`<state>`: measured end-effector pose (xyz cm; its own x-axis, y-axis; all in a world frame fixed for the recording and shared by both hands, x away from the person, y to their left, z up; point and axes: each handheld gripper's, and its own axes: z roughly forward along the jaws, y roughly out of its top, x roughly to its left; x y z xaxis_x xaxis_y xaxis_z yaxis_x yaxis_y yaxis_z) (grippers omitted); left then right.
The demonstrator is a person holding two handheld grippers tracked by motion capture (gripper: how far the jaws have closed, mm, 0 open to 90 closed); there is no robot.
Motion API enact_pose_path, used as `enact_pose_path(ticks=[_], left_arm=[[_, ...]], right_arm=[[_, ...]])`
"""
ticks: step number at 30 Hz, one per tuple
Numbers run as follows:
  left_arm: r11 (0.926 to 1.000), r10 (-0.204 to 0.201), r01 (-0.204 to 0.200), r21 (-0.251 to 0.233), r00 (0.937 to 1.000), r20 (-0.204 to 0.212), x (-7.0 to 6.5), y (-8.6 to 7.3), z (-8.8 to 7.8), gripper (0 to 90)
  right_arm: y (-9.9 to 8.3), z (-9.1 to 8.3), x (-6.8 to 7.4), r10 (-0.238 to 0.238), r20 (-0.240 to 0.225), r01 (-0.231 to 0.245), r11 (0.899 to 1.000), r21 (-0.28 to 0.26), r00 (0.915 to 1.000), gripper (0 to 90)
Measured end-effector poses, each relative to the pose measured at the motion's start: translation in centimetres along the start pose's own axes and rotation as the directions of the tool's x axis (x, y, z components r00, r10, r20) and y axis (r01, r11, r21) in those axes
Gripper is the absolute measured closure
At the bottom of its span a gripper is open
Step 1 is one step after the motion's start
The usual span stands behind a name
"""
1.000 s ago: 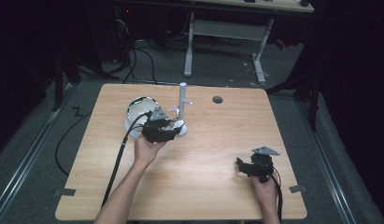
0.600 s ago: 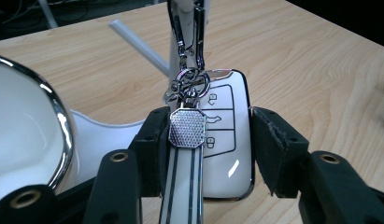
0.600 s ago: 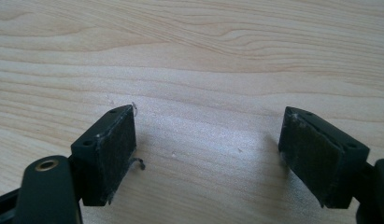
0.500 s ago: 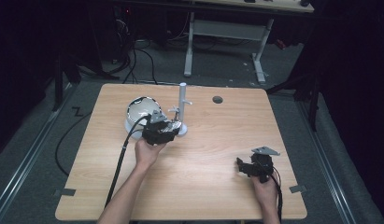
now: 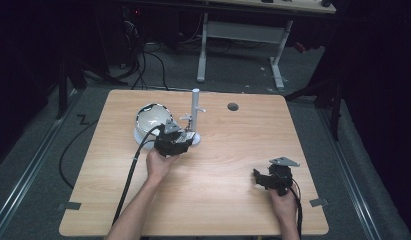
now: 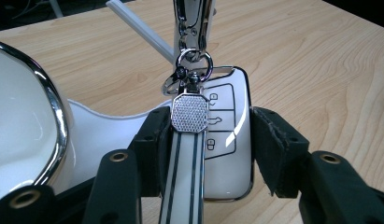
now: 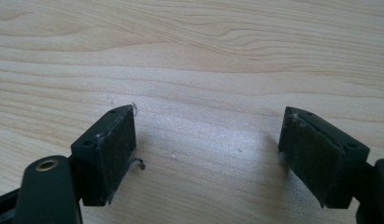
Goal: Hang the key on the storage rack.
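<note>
High view: places the left gripper (image 5: 182, 135) at the foot of a small white stand (image 5: 195, 107), just beside a round chrome-rimmed dish (image 5: 150, 116), on the far left part of the wooden table (image 5: 233, 210). Places the right gripper (image 5: 257, 178) well apart, near the front right corner, low over bare wood. Tells little of what sits between the left jaws: too small, and hidden under the black body and the hand.

Left gripper view: fills that gap. Jaws pressed in on a white key fob (image 6: 224, 140), one pad at each long edge, button side turned toward the camera. Over the fob, a striped strap (image 6: 182, 186) with a studded metal tag (image 6: 189, 112), then a ring (image 6: 194, 60) and a shiny clasp (image 6: 192, 21) running away toward the stand, past a white rod (image 6: 143, 32). Cannot tell whether the clasp hangs from anything or merely lies ahead, its top cut off by the frame edge. Cannot tell either whether the fob is lifted or flat on the wood.

Right gripper view: jaws spread wide, pads (image 7: 110, 149) bare, nothing between them but table grain.

Judged progress: grasp done, fob pinched at the stand's base. Left to do, most likely: raising the fob and settling its ring or clasp on one of the stand's pegs, or else carrying it clear; undecidable from here. No part yet for the right gripper.
</note>
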<state>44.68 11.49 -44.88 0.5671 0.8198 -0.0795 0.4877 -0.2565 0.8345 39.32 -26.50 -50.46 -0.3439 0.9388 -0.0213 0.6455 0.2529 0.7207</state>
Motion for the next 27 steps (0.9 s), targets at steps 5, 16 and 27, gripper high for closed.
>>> enact_pose_path(ticks=[5, 16, 27], left_arm=[[1.0000, -0.004, 0.004, 0.004, 1.0000, -0.005, 0.01, -0.08, 0.24, 49.5], [0.9989, -0.036, 0.036, 0.030, 0.9993, -0.008, 0.33, -0.32, 0.89, 49.2], [0.9977, -0.044, 0.045, 0.051, 0.9989, -0.012, 0.44, -0.43, 0.68, 44.0]], right_arm=[[0.00, 0.00, 0.00, 0.000, 0.000, 0.000, 1.000, 0.000, 1.0000, 19.2], [0.00, 0.00, 0.00, 0.000, 0.000, 0.000, 1.000, 0.000, 1.0000, 19.2], [0.00, 0.00, 0.00, 0.001, 0.000, -0.001, 1.000, 0.001, 1.0000, 19.2]])
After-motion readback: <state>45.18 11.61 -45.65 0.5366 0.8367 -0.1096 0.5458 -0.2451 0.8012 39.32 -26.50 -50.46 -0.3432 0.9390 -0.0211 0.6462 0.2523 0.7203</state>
